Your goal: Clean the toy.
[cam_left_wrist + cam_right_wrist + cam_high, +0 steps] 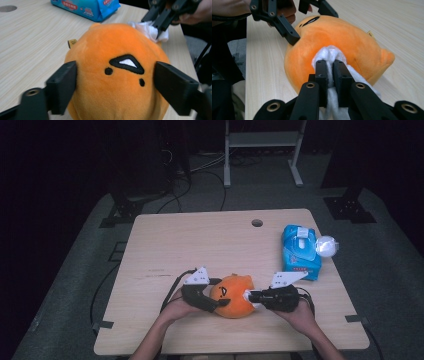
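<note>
An orange plush toy (232,296) with a stitched black face lies near the table's front edge. My left gripper (218,294) straddles it from the left. In the left gripper view its jaws press the plush toy (117,75) on both sides of the face. My right gripper (250,296) comes in from the right, shut on a white wipe (329,52). The bunched wipe touches the plush toy (352,37) on the side away from the face. From the left gripper view, the wipe (150,30) peeks over the toy's far edge under the right gripper (158,30).
A blue pack of wipes (300,251) lies at the right back of the wooden table (190,240), with a crumpled white object (326,246) beside it at the edge. A cable hole (257,223) sits near the back edge. Both forearms enter from the front.
</note>
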A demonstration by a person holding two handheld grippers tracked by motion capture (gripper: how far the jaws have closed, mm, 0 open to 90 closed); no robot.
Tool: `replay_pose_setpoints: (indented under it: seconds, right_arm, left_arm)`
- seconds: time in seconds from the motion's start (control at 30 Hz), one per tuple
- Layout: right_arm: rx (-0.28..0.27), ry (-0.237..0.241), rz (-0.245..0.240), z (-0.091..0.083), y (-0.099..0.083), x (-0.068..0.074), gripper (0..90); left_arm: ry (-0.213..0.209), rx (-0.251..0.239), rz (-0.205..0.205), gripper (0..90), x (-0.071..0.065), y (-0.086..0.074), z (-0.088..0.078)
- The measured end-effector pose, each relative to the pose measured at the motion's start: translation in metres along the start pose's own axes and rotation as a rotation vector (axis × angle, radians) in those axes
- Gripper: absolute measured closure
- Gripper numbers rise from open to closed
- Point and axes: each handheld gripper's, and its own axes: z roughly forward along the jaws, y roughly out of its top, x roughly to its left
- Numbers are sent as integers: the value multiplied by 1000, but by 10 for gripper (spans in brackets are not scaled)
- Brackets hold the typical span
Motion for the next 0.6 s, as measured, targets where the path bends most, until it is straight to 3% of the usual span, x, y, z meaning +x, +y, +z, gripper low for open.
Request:
replay_pose_setpoints:
  seconds: [0.1, 0.23, 0.47, 0.53, 0.6]
  right_arm:
    - [-21, -27, 11, -2, 4, -4, 821]
    - [-40, -81, 40, -4, 6, -12, 821]
    - [-9, -71, 96, -6, -7, -23, 820]
    - [-12, -47, 95, -6, -8, -20, 820]
    - [-12, -53, 77, -5, -5, -16, 819]
  left_arm:
    - [3, 6, 12, 311, 2, -3, -1]
    - [4, 10, 33, 318, 2, -4, -3]
    - [-4, -7, -41, 283, 14, -12, -8]
    - [-9, -10, -21, 288, 12, -12, -8]
    - [-5, -7, 19, 305, 7, -10, -7]
